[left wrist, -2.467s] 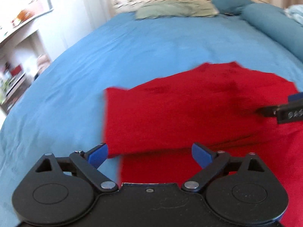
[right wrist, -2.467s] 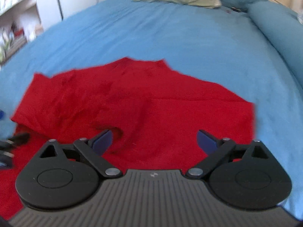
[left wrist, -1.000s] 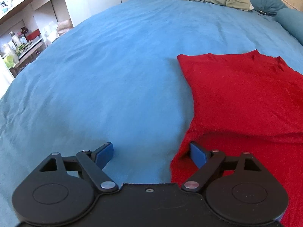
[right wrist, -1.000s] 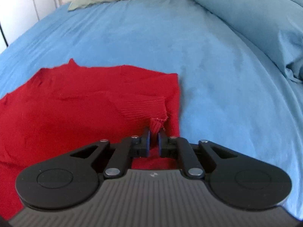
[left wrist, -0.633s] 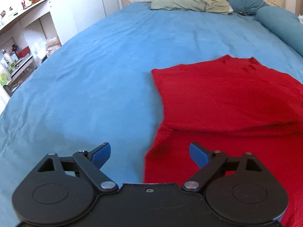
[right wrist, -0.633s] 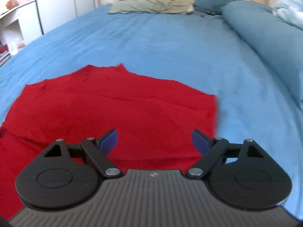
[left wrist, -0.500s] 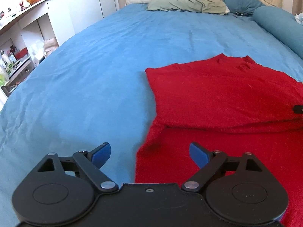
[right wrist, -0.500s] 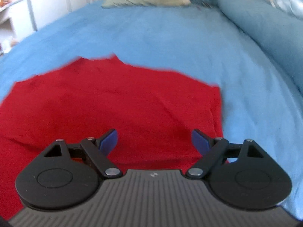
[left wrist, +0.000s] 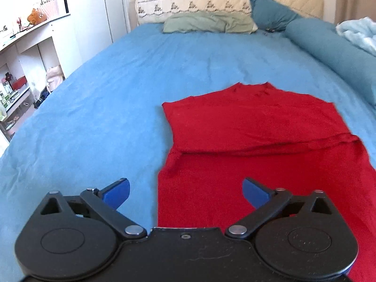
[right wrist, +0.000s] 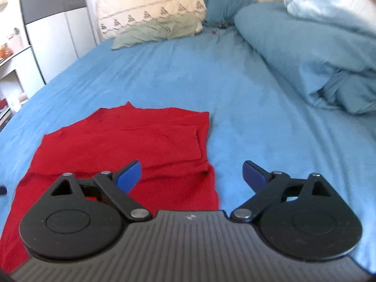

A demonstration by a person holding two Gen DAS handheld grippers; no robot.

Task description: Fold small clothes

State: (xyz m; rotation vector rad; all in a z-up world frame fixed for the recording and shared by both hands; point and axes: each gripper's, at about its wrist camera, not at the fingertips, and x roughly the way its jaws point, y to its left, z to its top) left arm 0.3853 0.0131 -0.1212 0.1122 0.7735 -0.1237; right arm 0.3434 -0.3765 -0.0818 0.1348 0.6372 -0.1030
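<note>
Blue bedding (left wrist: 131, 98) fills both views, and on it lies one red garment (left wrist: 256, 127), its upper part already doubled over into a flat panel, so by my reading at least one further fold is left. Two grippers hang above its near edge, the left gripper (left wrist: 185, 191) and the right gripper (right wrist: 191, 174), both having just spread their jaws wide with nothing gripped between them.

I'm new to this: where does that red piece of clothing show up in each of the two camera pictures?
Left wrist view: the red garment fills the lower right, its left edge running down the middle of the picture.
Right wrist view: the red garment lies lower left, its right edge near the centre.
Shared landmark: the pale green pillow at the head of the blue bed, beyond the garment in both.
</note>
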